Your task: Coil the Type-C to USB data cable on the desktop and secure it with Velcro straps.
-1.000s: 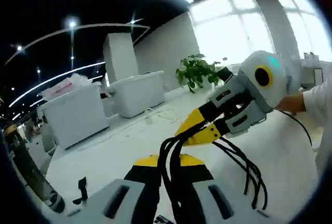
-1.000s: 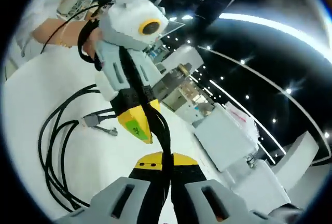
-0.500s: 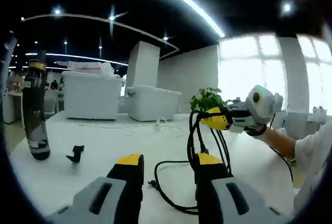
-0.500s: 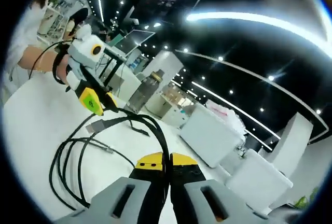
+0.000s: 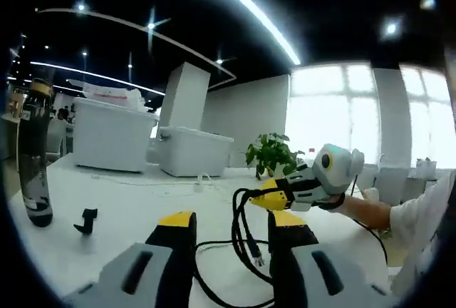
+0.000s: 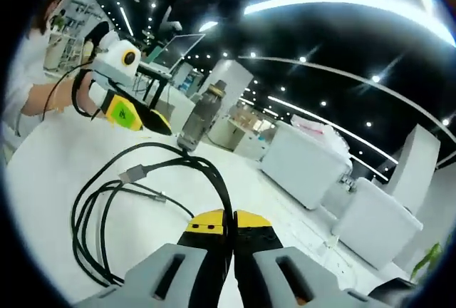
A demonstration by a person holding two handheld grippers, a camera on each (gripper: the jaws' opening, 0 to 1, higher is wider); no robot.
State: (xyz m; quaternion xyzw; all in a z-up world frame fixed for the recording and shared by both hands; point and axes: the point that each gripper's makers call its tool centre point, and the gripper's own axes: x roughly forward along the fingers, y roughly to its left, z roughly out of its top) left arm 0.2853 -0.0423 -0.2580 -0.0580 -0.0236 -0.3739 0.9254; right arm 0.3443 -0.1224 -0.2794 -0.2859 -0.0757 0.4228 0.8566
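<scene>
- Pinching the black cable (image 6: 226,201) between its closed yellow-tipped jaws, the right gripper (image 6: 229,220) holds the loops up off the white table (image 6: 43,180) in the right gripper view.
- Hanging from that grip, the cable spreads into several loose loops that droop to the tabletop, with two metal plug ends (image 6: 132,175) lying just inside the coil.
- In the left gripper view, the left gripper (image 5: 231,224) stands with its jaws well apart and nothing between them; the cable (image 5: 242,240) passes just beyond its tips and curls onto the table (image 5: 121,208).
- Seen from the left gripper view, the right gripper (image 5: 267,197) reaches in from the right, in a person's hand (image 5: 349,204), with the cable rising to its yellow tips.
- Seen from the right gripper view, the left gripper (image 6: 153,121) hovers beyond the coil, clear of the cable, a person's arm (image 6: 43,98) behind it.
- A small black strap (image 5: 85,219) lies on the table to the left, near a dark bottle (image 5: 32,155) standing upright.
- Farther back sit white bins (image 5: 114,137) and a green potted plant (image 5: 271,157) before bright windows (image 5: 342,108).
</scene>
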